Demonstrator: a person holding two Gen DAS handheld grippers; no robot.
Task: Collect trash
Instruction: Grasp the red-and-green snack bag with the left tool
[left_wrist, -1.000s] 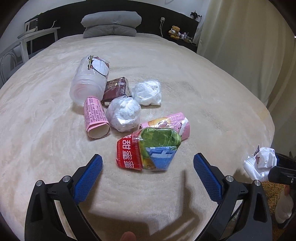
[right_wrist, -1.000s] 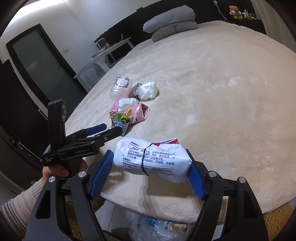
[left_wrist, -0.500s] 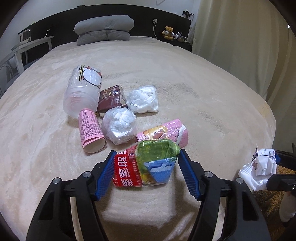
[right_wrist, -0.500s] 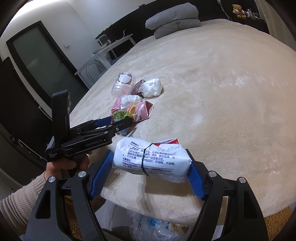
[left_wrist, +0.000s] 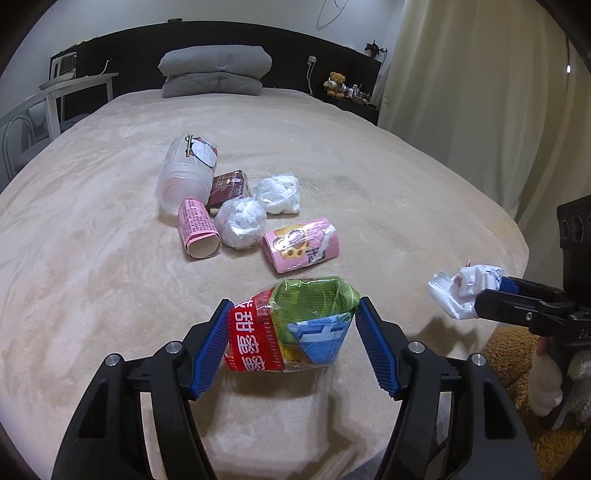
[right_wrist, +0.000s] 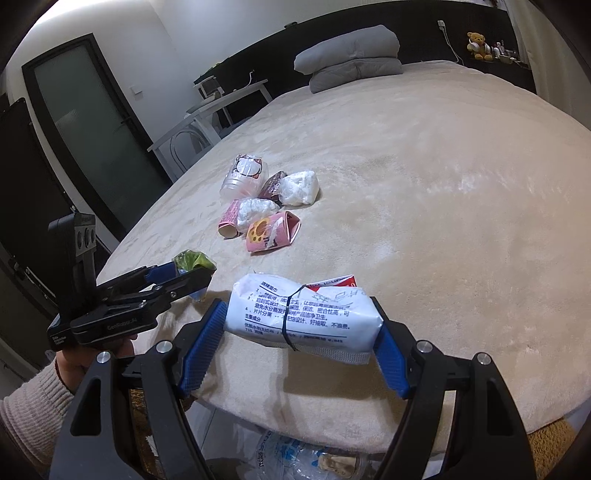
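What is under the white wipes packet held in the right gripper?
Below the white wipes packet lie the bed edge and a clear bag of trash on the floor. The bag's lower part is out of frame.

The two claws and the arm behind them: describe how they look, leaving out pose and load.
Both the left claw and the right claw have black frames with open cut-outs, silver screw heads at the pivots, and flat blue ribbed pads. From the side, the left one carries small pale lettering and a black block with round holes on top. The hand gripping it wears a ribbed, pale pinkish knit sleeve.
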